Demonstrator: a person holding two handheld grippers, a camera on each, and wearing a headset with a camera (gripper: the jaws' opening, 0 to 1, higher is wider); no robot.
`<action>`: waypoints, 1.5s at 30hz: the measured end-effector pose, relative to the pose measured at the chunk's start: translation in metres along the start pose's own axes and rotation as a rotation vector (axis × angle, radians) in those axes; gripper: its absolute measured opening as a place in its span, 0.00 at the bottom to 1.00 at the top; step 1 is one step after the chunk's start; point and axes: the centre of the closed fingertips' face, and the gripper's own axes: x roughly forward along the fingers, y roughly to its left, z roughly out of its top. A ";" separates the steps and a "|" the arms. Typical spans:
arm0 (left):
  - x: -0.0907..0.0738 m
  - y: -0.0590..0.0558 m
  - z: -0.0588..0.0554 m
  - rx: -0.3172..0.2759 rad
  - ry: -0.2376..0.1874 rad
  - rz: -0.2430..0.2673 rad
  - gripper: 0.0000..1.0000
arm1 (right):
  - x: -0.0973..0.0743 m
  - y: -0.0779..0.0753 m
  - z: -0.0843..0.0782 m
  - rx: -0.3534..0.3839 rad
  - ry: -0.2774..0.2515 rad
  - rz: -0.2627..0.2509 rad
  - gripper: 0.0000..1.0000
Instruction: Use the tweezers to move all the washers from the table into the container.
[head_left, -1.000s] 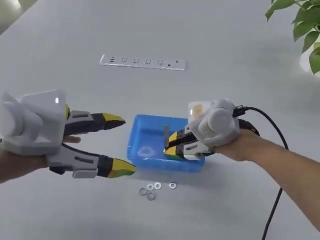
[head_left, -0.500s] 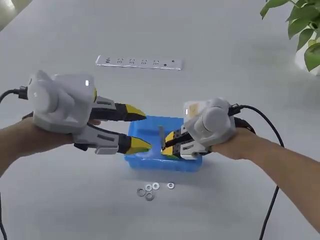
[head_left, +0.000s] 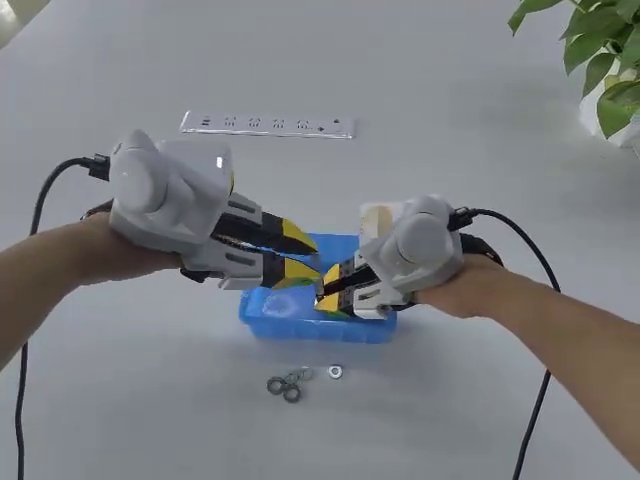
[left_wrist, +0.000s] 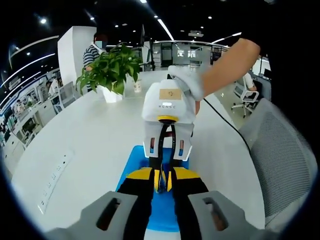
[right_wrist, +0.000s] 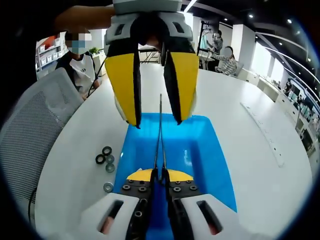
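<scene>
Legibly, little offers itself: the right gripper (head_left: 325, 290) wears a tan label (left_wrist: 170, 94) on its white casing, but its print, the small word beneath it and the signs far behind are too small to read. Its fingers are clamped on the tweezers (right_wrist: 160, 132), a thin steel pair that stands up from between them over the blue container (head_left: 310, 328). The left gripper (head_left: 312, 258) faces it, its yellow-tipped fingers a little apart on either side of the tweezers' tip and not visibly touching it. The washers (head_left: 290, 382), small silver rings, lie on the desk (head_left: 450, 130) just beside the container's near wall, most of them bunched and touching, one a little apart. In the right gripper view they sit between the container and the desk edge by the mesh chair (right_wrist: 45, 115). A white power strip (head_left: 265, 125) lies toward the far edge.
</scene>
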 end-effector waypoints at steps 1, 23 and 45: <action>0.001 0.000 0.000 0.003 -0.001 -0.007 0.14 | 0.000 0.000 0.000 0.000 0.000 0.000 0.09; 0.008 -0.002 0.001 0.038 0.005 -0.047 0.06 | -0.005 -0.001 0.000 -0.015 0.014 -0.008 0.14; 0.006 -0.003 0.007 0.034 0.017 -0.037 0.05 | -0.077 0.008 -0.001 0.119 0.036 -0.121 0.45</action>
